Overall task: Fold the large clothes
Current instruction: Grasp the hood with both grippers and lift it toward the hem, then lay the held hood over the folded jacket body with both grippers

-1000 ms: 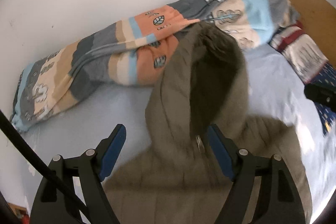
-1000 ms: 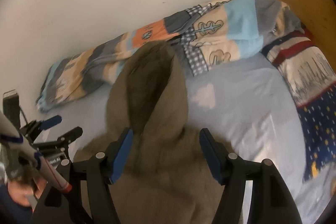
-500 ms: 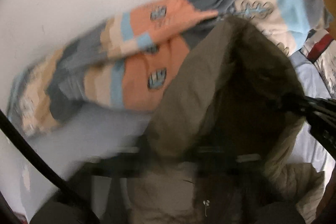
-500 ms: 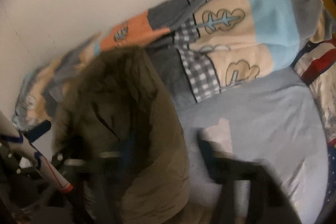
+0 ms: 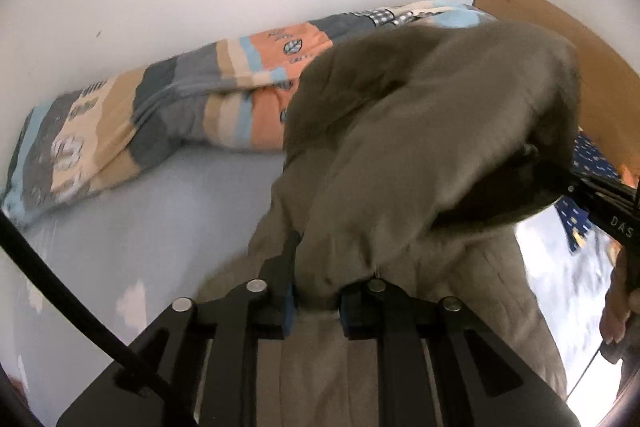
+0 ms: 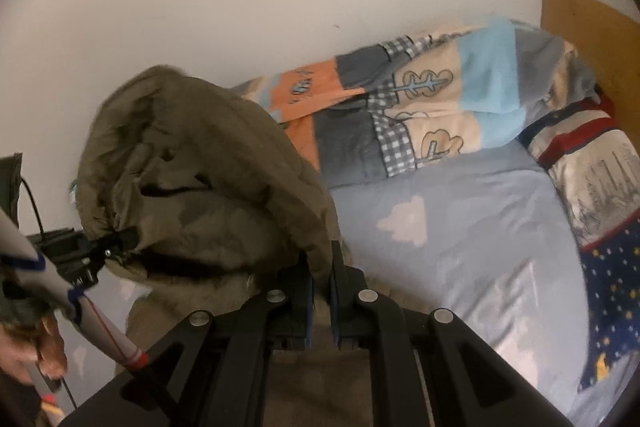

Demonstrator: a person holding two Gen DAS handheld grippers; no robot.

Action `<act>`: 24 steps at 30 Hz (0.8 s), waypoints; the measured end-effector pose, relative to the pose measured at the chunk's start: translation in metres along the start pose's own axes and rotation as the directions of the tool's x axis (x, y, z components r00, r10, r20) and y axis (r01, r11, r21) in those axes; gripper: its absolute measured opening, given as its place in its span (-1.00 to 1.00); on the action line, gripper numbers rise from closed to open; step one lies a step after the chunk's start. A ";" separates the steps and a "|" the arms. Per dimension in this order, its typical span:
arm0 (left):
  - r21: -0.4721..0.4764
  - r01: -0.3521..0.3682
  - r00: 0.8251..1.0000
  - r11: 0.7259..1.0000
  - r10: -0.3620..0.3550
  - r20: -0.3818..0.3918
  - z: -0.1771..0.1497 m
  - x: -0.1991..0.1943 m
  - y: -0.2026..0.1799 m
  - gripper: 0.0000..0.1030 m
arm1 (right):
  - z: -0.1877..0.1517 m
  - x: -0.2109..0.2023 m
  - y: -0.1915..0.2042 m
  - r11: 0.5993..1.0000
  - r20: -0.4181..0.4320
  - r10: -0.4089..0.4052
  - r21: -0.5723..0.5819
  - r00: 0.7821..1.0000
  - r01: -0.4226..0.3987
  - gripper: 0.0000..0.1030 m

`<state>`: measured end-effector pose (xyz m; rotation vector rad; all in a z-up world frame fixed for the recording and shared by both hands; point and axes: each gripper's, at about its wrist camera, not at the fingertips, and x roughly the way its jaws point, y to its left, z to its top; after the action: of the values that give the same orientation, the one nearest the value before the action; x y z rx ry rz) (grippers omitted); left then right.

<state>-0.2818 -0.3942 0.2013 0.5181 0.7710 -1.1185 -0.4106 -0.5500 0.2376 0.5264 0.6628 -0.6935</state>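
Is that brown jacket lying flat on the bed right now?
No, the brown jacket is bunched and lifted off the bed, pinched by the right gripper.

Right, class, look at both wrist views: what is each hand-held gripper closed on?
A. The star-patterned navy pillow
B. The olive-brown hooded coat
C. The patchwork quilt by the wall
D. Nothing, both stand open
B: the left hand-held gripper and the right hand-held gripper each pinch a fold of the olive-brown hooded coat, lifting its hood off the pale blue bedsheet.
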 end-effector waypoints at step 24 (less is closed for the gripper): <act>-0.148 0.038 0.994 0.988 -0.021 0.110 -0.193 -0.042 -0.003 -0.01 | -0.243 0.014 0.030 0.982 -0.121 -0.115 -0.164 0.986 0.094 -0.86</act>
<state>-0.3494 -0.2318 0.1102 0.3174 0.7635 -1.0970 -0.4718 -0.3818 0.0699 0.3946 0.8657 -0.7028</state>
